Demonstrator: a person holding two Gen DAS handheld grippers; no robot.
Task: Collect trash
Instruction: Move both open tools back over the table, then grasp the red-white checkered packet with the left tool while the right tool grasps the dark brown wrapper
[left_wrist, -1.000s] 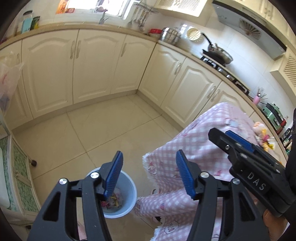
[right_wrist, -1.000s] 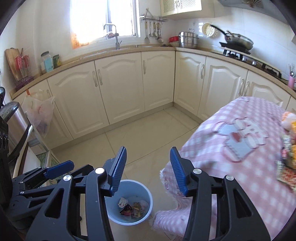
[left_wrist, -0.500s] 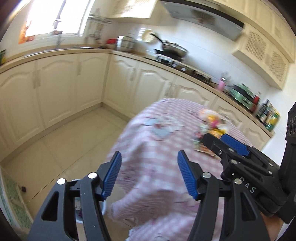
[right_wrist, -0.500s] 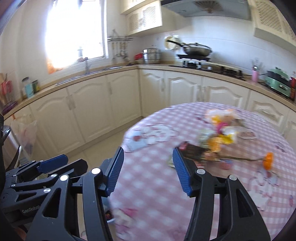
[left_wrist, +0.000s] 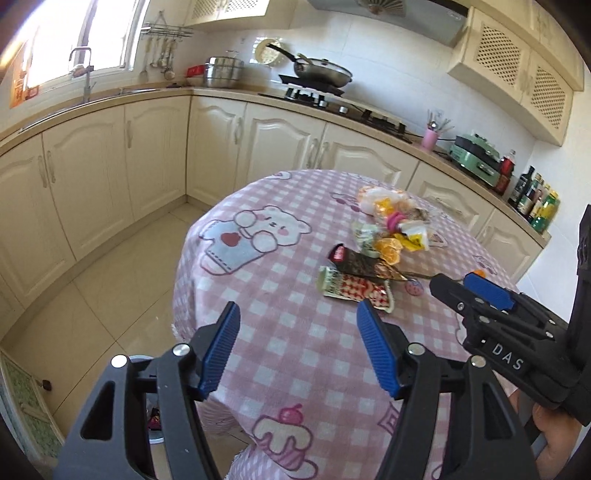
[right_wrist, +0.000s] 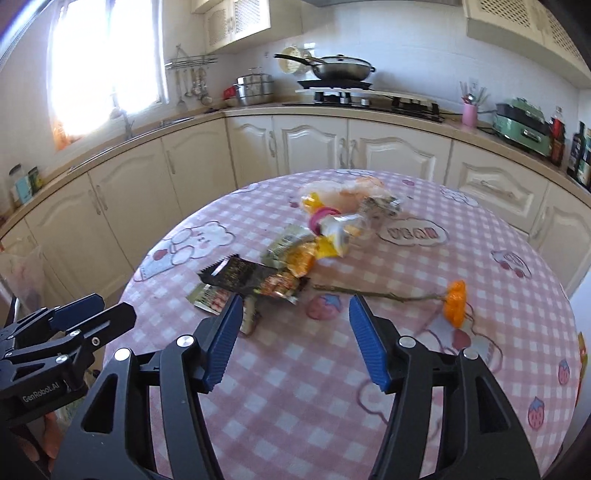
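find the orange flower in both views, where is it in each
Left wrist view: only a sliver of the orange flower shows at right of centre, just behind the tip of the right gripper.
Right wrist view: the whole flower lies on the pink table, right of centre, its stem pointing left.
Shared landmark: the black wrapper in the trash pile.

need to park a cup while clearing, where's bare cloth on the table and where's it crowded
Bare: the near tablecloth below the wrapper pile, and the far right beyond the orange flower. Also the bear print side. Crowded: the middle, from the black wrapper to the far edge.
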